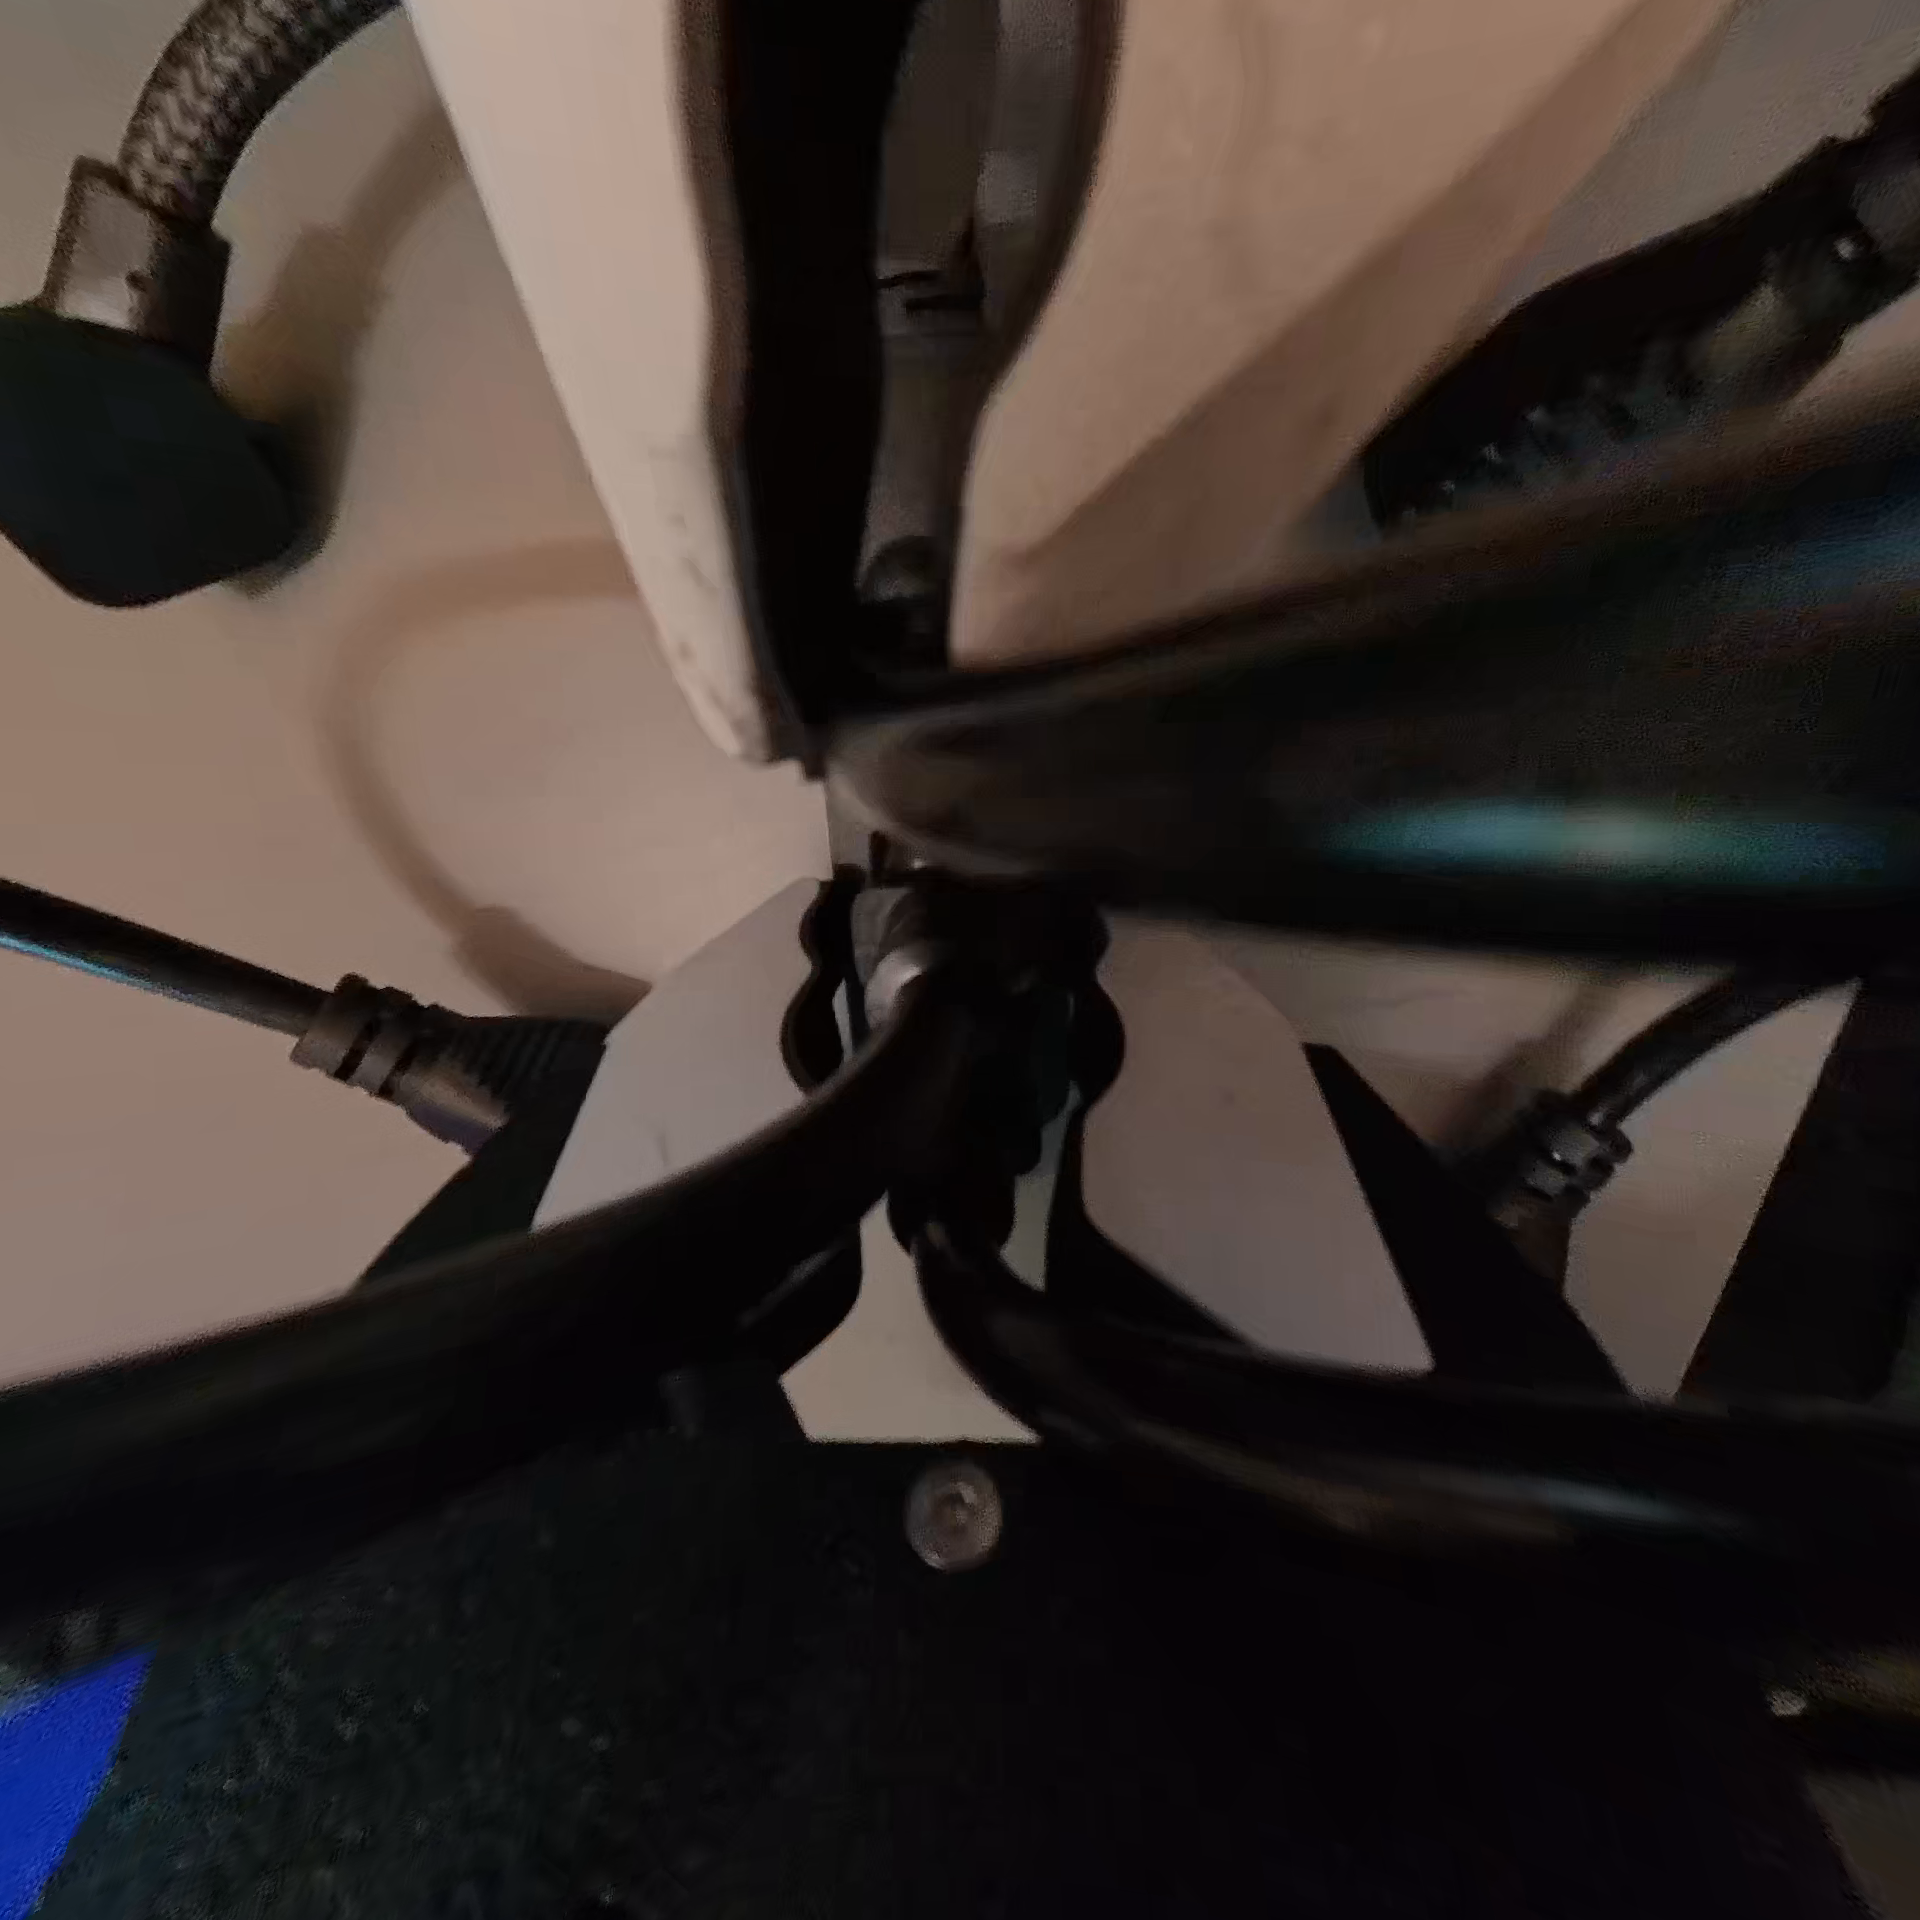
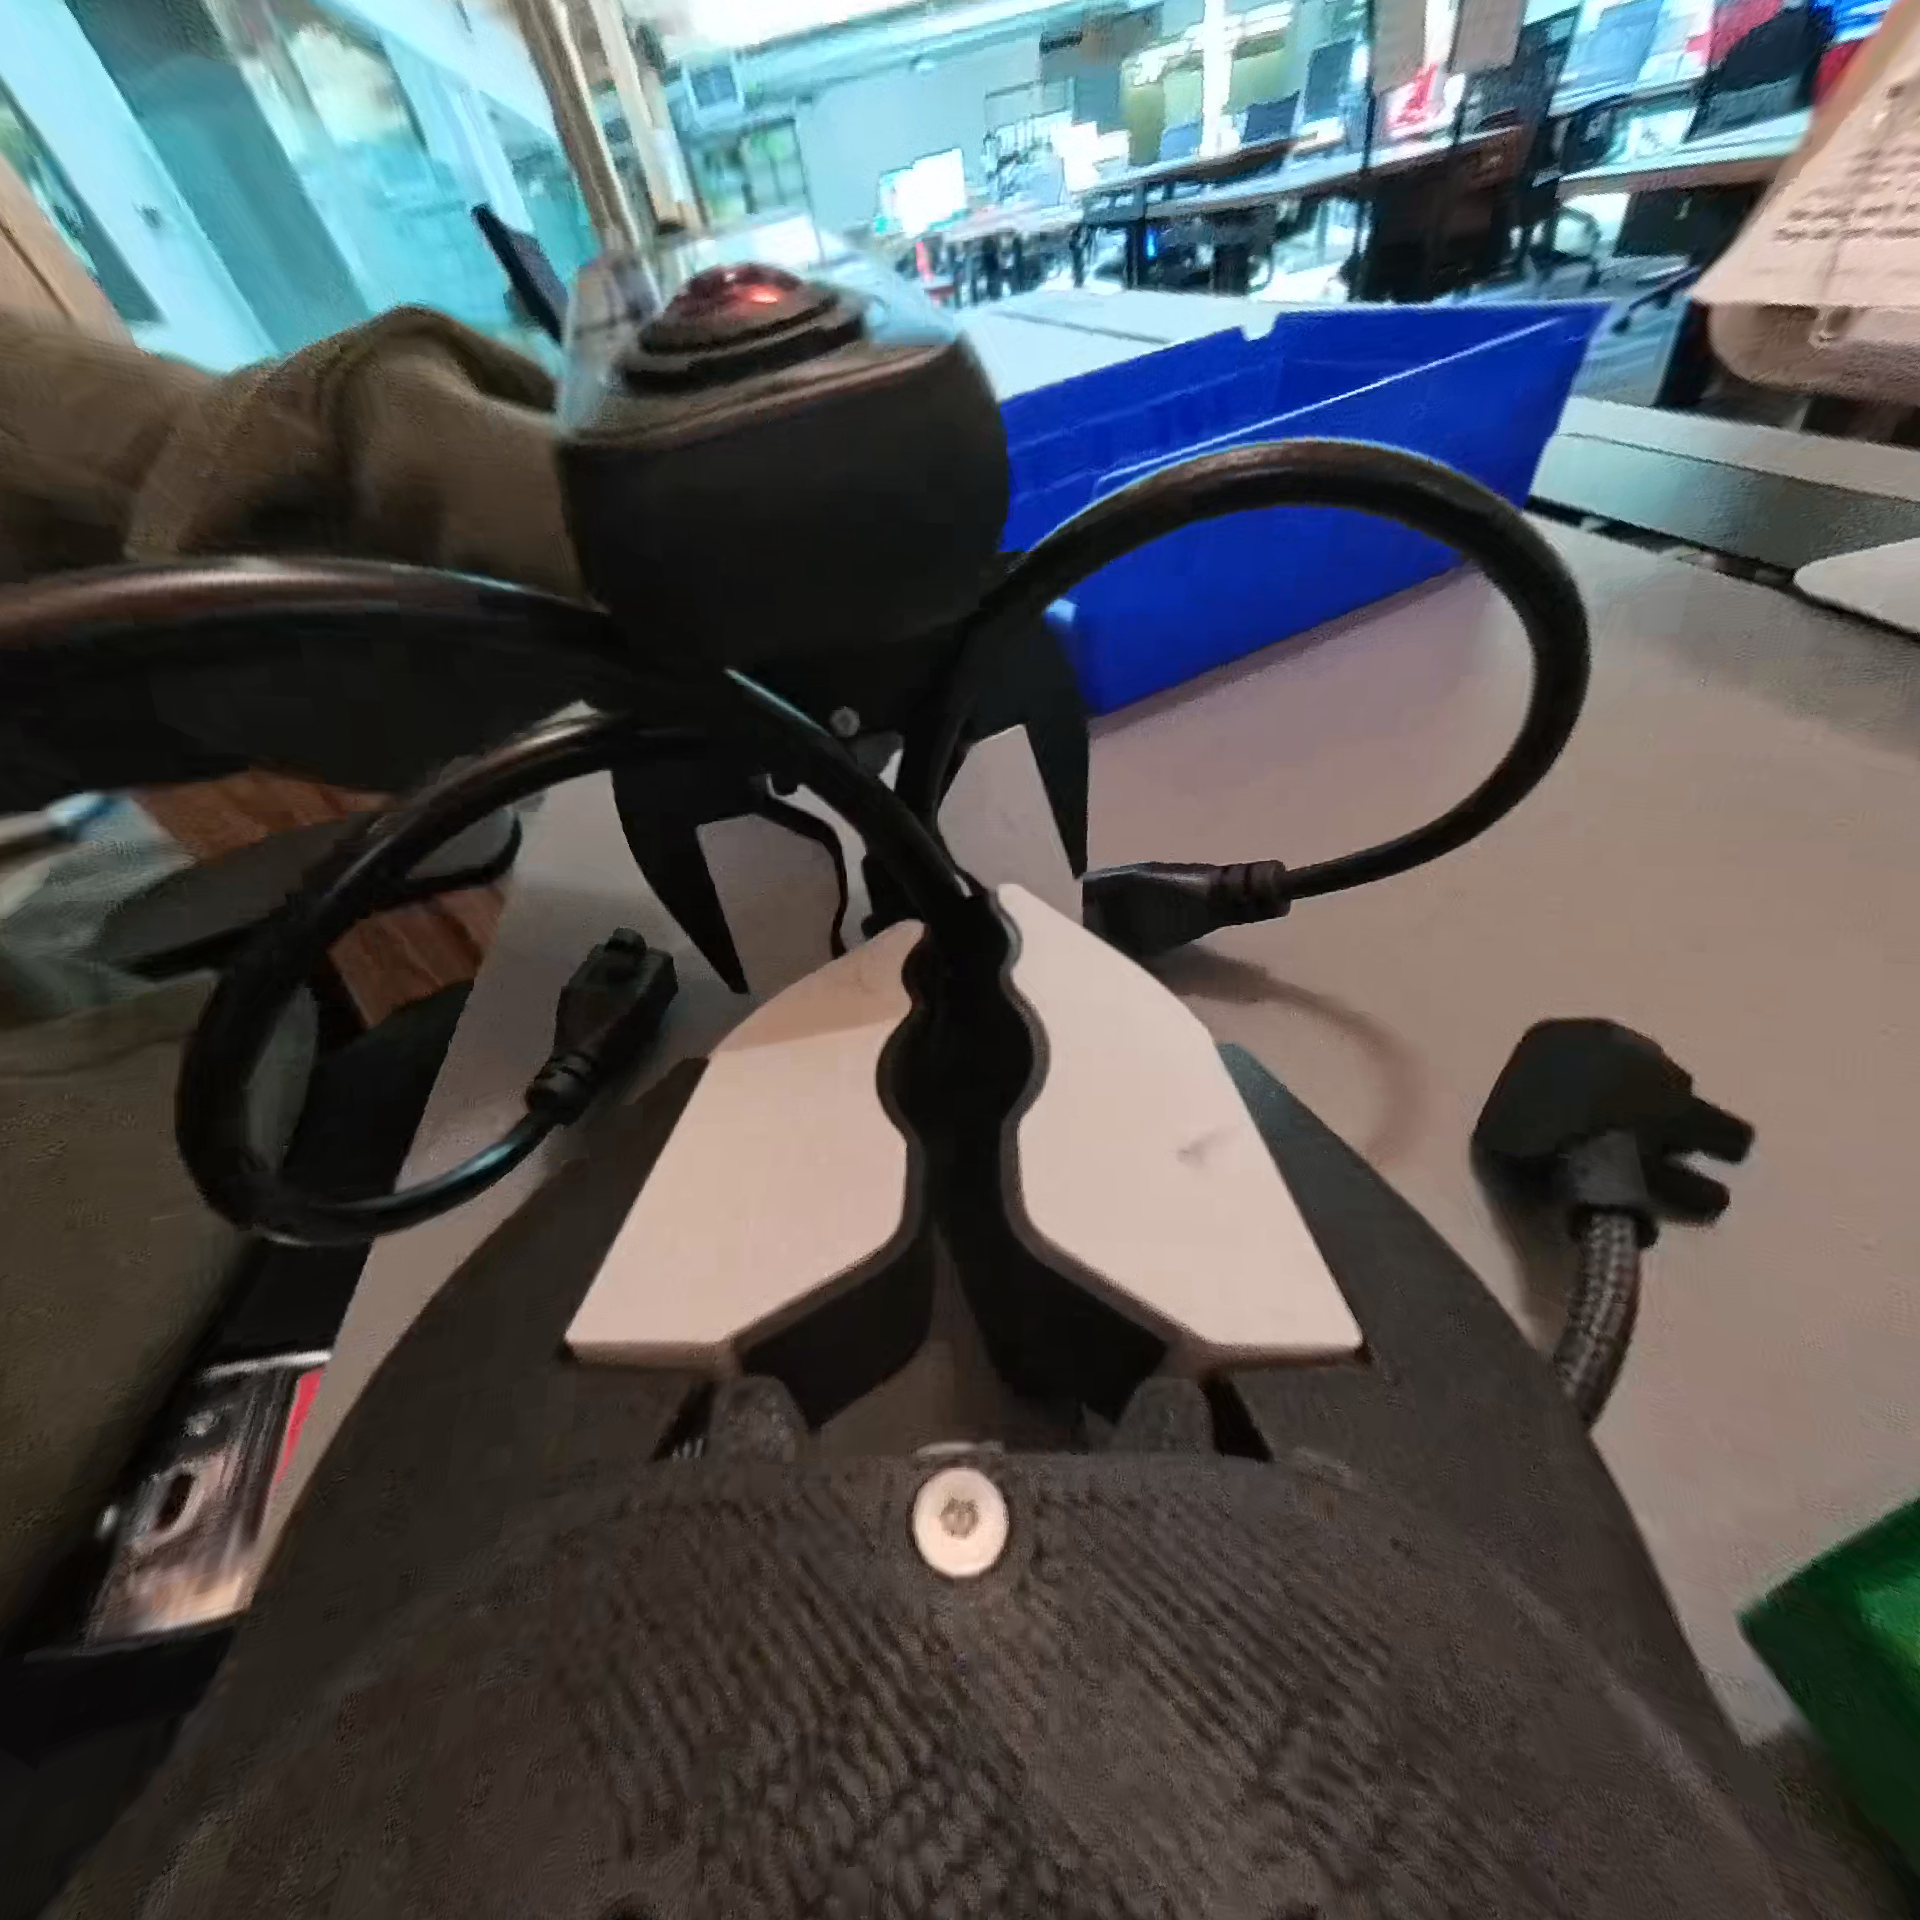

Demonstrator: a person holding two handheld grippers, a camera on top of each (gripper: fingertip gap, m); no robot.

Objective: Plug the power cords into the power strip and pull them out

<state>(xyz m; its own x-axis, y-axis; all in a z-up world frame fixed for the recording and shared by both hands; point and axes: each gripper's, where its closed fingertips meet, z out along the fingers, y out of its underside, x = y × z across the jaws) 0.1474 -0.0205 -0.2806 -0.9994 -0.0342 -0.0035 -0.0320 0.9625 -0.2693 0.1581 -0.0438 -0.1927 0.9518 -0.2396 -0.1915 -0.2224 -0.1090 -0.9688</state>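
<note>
In the left wrist view my left gripper (image 1: 945, 966) points down at the table, its white pads closed around a bundle of black power cords (image 1: 665, 1195). My right gripper (image 1: 873, 675) shows blurred, close in front, tip to tip with it. In the right wrist view my right gripper (image 2: 961, 935) is shut on a thin black cord (image 2: 831, 748) that loops left. A thicker cord (image 2: 1507, 582) arcs right to a connector (image 2: 1174, 899) on the table. A black plug with a braided cord (image 2: 1600, 1122) lies at the right. I cannot pick out the power strip.
A blue bin (image 2: 1299, 468) stands behind on the grey table (image 2: 1558, 935). A small connector (image 2: 613, 997) lies at the left. A green object (image 2: 1849, 1662) is at the lower right. An olive sleeve (image 2: 260, 447) holds the left gripper's camera housing (image 2: 779, 488). The plug also shows in the left wrist view (image 1: 135, 457). Across from one pair of fingers to the other is roughly 9 cm. My left tips are roughly 6 cm from the connector (image 2: 1174, 899).
</note>
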